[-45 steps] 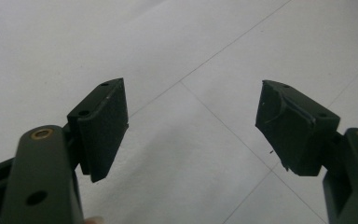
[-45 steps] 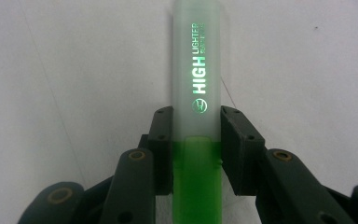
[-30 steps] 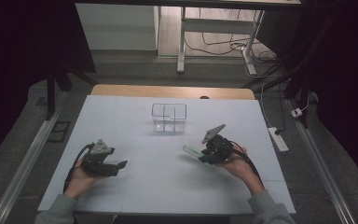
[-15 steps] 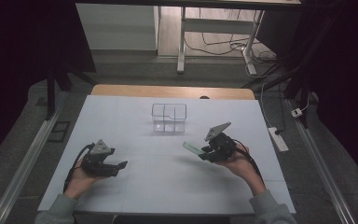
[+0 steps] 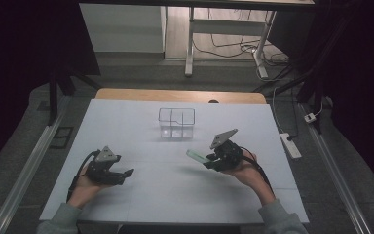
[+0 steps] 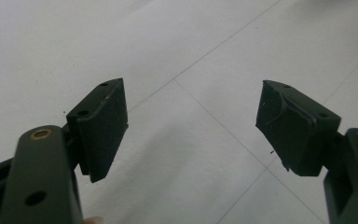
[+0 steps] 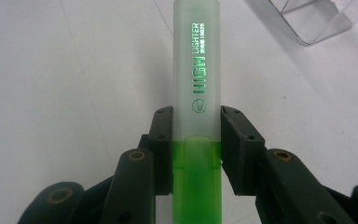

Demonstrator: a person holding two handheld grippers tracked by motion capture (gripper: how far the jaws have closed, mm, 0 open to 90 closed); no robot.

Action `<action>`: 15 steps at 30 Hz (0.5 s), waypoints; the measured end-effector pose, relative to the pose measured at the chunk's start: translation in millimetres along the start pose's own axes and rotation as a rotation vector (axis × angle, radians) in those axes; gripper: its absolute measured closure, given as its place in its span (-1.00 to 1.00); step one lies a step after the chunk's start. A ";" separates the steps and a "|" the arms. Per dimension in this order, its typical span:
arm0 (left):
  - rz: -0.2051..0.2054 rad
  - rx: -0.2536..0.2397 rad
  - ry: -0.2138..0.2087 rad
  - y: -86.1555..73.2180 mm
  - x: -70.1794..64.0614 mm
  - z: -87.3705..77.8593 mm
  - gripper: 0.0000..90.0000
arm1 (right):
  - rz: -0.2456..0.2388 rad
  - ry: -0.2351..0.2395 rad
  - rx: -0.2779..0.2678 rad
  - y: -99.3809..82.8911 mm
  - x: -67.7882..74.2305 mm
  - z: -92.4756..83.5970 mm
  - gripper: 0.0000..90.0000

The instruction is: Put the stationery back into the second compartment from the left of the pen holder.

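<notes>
A wide white table (image 5: 141, 195) crossed by thin seam lines carries everything here. Toward its far middle stands a clear plastic box divided into compartments (image 5: 176, 123), empty as far as the high view shows, and its corner appears at the top right of the right gripper view (image 7: 317, 21). The left gripper (image 5: 125, 173) rests low over the near left of the table, its black jaws standing wide apart with bare tabletop between them (image 6: 191, 126). The right gripper (image 5: 207, 163), near and in front of the box, is clamped on a green highlighter with a frosted translucent cap (image 7: 196, 93), which sticks out past the jaws above the table (image 5: 196, 156).
</notes>
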State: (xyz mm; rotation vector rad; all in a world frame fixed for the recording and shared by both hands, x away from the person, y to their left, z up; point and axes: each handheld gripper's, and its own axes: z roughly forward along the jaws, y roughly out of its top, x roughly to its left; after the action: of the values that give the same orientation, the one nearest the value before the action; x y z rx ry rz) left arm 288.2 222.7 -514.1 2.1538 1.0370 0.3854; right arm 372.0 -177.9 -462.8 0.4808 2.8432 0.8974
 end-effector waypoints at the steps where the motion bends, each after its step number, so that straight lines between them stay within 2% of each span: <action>1: 0.003 0.004 -0.002 0.1 -0.5 0.6 -0.45 | -0.001 0.003 0.001 0.4 0.6 1.0 0.48; 15: 0.018 0.018 -0.013 1.5 -3.7 3.7 -0.45 | -0.032 0.034 0.017 7.7 9.5 11.5 0.48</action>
State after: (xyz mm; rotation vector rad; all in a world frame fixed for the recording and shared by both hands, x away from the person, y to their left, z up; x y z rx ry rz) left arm 288.6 217.5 -515.6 2.1798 1.0183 0.3715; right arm 367.4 -162.5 -468.0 0.4248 2.8824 0.8843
